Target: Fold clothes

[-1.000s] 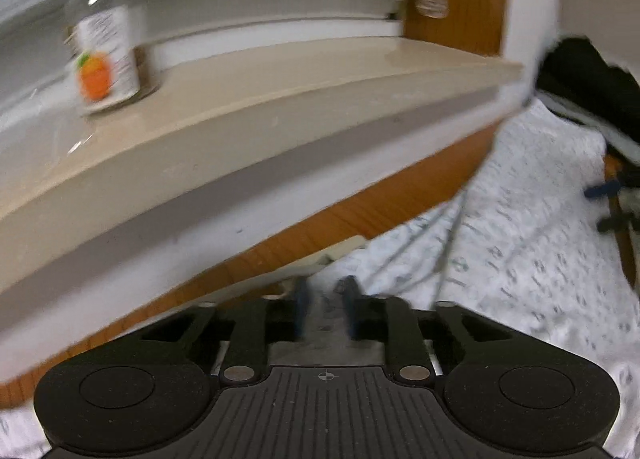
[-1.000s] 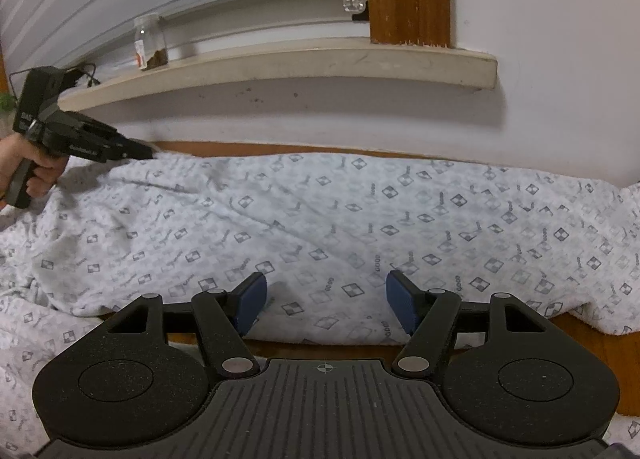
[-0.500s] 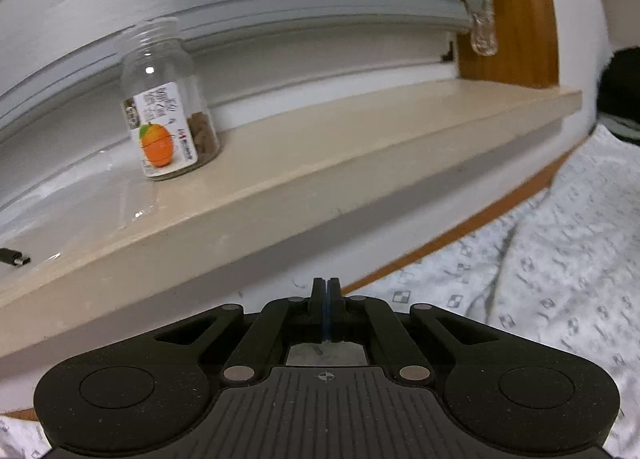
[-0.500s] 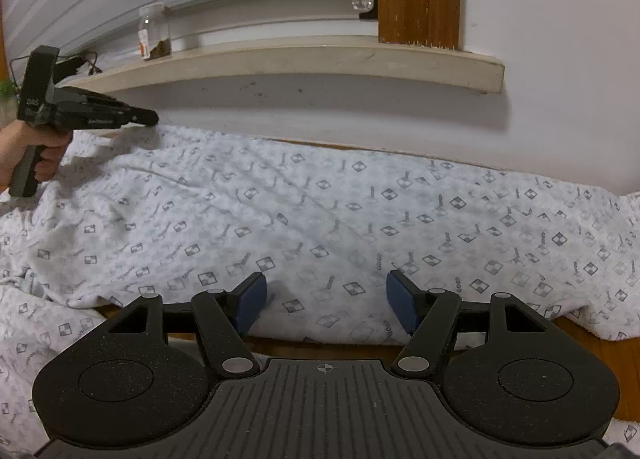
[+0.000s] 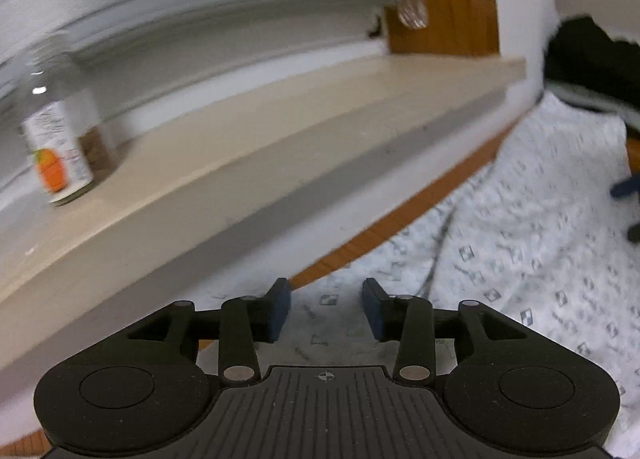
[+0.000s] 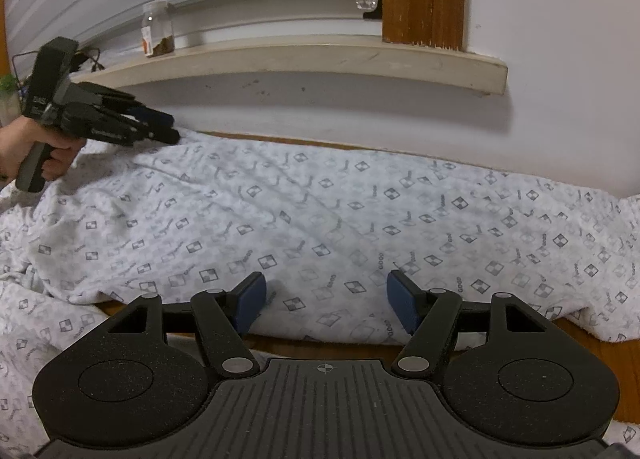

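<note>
**Far edge let go, near edge waiting**

At the left, a hand (image 6: 38,155) holds the left gripper (image 6: 170,129) at the far-left corner of the patterned garment (image 6: 320,227), close under the wall. Its jaws are opening, and in its own view nothing is pinched between the pads (image 5: 280,309); printed cloth lies below the gap. Above it a small jar (image 6: 157,29) stands on the window ledge (image 6: 304,59).

The garment lies spread across the wooden floor (image 6: 592,343), its far edge along the wall and its near edge just beyond the right gripper (image 6: 326,299). That gripper hangs over the near hem with its jaws well apart, clamped on nothing.

This looks like the end of a spreading or folding pass. The next move probably calls for both grippers to take fresh hold of an edge, the right one lowering onto the near hem.
</note>
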`<state>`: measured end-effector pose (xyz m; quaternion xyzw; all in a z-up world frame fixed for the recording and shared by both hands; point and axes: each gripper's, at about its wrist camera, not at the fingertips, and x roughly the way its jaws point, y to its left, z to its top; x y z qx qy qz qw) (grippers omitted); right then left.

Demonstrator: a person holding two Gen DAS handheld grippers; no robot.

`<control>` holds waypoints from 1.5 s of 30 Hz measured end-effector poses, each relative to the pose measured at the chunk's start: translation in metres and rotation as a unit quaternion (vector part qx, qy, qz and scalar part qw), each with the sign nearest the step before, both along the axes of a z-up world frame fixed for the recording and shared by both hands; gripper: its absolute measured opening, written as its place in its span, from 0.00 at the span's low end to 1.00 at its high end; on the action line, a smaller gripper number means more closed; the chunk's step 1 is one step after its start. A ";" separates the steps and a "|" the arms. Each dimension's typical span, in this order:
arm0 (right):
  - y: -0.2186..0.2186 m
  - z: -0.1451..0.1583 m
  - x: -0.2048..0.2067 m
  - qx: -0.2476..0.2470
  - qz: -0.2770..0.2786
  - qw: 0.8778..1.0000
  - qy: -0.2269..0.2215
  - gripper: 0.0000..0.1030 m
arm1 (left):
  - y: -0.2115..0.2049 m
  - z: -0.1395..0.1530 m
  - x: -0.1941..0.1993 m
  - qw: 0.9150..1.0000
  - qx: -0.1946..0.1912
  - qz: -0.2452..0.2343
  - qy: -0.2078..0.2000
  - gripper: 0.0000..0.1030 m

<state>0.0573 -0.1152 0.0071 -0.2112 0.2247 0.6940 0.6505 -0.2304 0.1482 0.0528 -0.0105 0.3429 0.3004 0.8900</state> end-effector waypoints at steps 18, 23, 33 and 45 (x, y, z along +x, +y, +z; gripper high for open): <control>-0.002 0.000 0.000 0.001 0.006 1.000 0.003 0.65 | -0.010 -0.007 0.042 0.996 0.069 0.018 0.054 0.09; -0.004 0.001 0.010 0.008 0.000 0.999 0.037 0.63 | -0.029 0.005 0.033 0.999 0.031 0.007 0.018 0.24; -0.011 0.006 0.012 0.009 -0.035 0.999 -0.010 0.09 | -0.113 0.010 0.046 0.994 -0.059 -0.092 -0.019 0.25; -0.058 0.014 0.144 -0.001 -0.240 0.971 0.013 0.40 | -0.162 -0.012 0.063 0.989 -0.078 -0.129 0.008 0.30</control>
